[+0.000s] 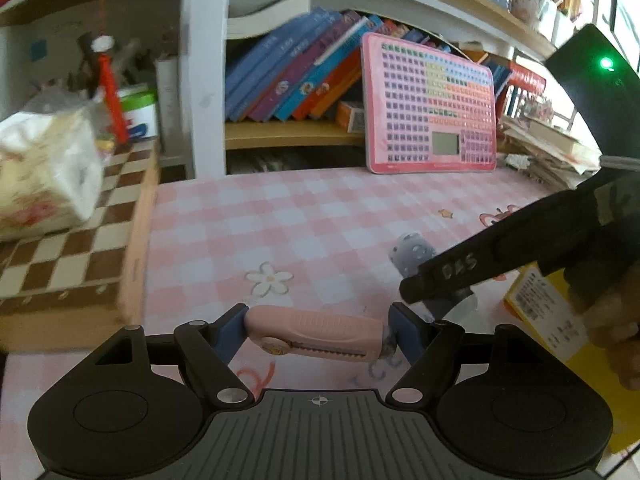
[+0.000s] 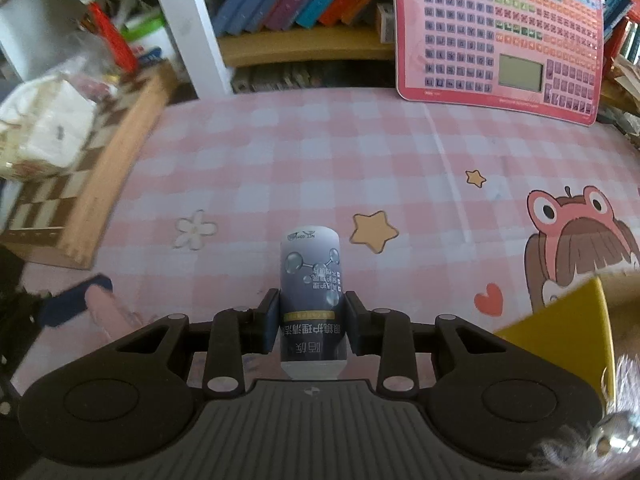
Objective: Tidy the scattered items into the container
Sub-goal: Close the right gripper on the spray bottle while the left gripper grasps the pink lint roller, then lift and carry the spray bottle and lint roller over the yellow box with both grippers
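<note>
The left gripper point(image 1: 316, 332) is clamped endwise on a pink utility knife point(image 1: 316, 334), held above the pink checked tablecloth point(image 1: 280, 220). Just right of the knife, the right gripper point(image 2: 311, 320) pinches a small grey bottle point(image 2: 311, 280). A yellow container point(image 2: 568, 320) lies further right; a chessboard box point(image 1: 72, 256) left.

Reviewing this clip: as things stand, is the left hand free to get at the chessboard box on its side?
Probably not yet. The way across the pink checked cloth to the chessboard box looks clear, but the left tongs are already clamped on a pink utility knife, so they would need to release it first.
</note>
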Available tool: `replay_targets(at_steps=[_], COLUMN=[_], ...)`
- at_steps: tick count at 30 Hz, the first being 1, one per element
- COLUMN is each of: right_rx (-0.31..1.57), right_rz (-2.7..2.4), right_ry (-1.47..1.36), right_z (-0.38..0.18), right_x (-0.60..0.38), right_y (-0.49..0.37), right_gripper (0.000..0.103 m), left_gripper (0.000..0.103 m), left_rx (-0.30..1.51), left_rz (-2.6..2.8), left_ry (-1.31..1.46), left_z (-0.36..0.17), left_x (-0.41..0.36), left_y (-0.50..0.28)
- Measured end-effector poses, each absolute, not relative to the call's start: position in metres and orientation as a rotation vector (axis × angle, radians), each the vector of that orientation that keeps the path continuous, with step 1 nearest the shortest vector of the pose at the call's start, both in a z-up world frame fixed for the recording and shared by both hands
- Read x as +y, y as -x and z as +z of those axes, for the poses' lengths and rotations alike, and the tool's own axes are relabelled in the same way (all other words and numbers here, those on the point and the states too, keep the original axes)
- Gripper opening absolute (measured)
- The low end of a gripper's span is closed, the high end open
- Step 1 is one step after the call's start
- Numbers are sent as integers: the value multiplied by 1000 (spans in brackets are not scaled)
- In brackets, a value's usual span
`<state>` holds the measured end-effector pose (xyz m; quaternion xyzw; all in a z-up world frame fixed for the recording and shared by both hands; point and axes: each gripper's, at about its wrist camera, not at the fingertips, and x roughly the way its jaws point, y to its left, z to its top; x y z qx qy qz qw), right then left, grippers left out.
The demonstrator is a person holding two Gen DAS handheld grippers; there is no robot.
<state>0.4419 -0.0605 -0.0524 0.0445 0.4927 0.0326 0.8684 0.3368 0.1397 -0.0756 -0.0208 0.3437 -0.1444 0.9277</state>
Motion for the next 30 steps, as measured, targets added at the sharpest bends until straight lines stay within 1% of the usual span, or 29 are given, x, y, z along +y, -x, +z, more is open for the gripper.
replay_targets(at_steps=[15,30], right_rx=[974,910], right_rz=[205,259], right_ry=[-118,-84], right_z=[-8,17], right_x=[-49,-45], right_y=[-362,-277], right_gripper=[31,31], left_gripper=[77,77], left_rx=[676,651], left_rz=[-240,-284], left_ry=[58,63], left_z=[-39,-9], left_x=[166,171], left_y=[-262,-187])
